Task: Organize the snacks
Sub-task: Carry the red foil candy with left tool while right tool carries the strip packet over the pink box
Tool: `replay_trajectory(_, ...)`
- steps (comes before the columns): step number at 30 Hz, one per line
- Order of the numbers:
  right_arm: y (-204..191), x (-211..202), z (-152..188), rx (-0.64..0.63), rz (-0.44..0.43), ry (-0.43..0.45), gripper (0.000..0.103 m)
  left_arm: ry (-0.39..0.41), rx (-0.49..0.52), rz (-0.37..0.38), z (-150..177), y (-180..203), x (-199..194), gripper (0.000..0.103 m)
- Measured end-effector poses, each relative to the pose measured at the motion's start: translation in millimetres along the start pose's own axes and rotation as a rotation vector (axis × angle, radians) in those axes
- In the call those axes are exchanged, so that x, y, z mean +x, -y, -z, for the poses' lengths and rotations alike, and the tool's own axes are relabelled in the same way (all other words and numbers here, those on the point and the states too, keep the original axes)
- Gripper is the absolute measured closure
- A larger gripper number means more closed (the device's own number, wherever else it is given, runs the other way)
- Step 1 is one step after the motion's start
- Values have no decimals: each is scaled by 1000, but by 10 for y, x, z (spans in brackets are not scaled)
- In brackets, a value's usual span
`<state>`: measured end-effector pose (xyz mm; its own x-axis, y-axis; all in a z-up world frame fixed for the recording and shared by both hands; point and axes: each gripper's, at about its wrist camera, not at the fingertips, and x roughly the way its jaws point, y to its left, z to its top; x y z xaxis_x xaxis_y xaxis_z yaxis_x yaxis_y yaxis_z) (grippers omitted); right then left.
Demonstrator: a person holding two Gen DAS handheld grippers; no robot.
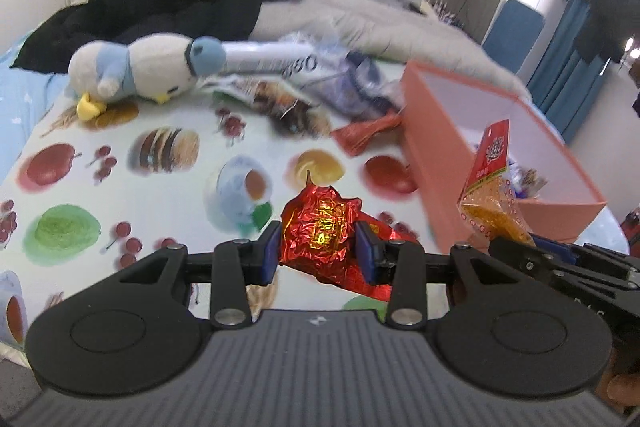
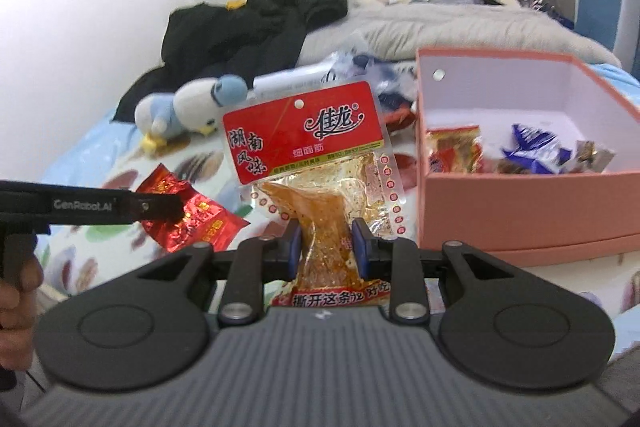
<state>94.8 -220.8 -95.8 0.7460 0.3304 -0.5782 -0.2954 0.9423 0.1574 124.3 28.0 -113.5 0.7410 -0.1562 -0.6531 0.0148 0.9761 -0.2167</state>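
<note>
1. Left wrist view: your left tool [image 1: 318,255] is partly closed, and its blue pads press both sides of a crumpled red foil packet [image 1: 320,231], held clear above the fruit-print cloth [image 1: 160,187] on the bed.
2. At 3 o'clock from that packet, your right tool [image 1: 532,247] shows at the edge, carrying a red-topped pouch [image 1: 490,179] just in front of the pink box [image 1: 440,163].
3. Left to do in this view: at 12 o'clock, past a plush penguin [image 1: 140,71], loose snacks still lie in a heap [image 1: 304,95]. A flat red packet [image 1: 368,133] lies beside the box wall. The heap is too blurred to count.
4. Right wrist view: your right tool [image 2: 327,247] is closed narrowly on the clear lower part of the pouch [image 2: 316,163], which stands upright between the pads.
5. At 9 o'clock, your left tool [image 2: 176,207] holds the foil packet [image 2: 192,219] above the cloth.
6. Done so far: the box [image 2: 528,211], at 2 o'clock, already holds an orange-red pack [image 2: 456,149], a blue-white wrapper [image 2: 536,149] and a small brownish piece [image 2: 592,157].
7. My judgement: you are partway through. Both held snacks are lifted but not yet over the box, and the heap behind remains.
</note>
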Motion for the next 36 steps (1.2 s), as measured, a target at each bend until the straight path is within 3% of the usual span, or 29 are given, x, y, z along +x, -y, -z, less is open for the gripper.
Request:
replay_trajectory(8,115,-412,-163,36,50,71,73,37,14,74,-77,406,-313,59)
replay_trajectory(18,430,-886,-156,87,147,117,73,49,50,193,-108,938,-308,59)
replay_trajectory(25,747,-940,-136,121,217,131,73,41,78,255,-233,1246,-33,59)
replay_trajectory(36,1277,-564,-464,119,262,193,73,61,139,296,-775,1770,719,59)
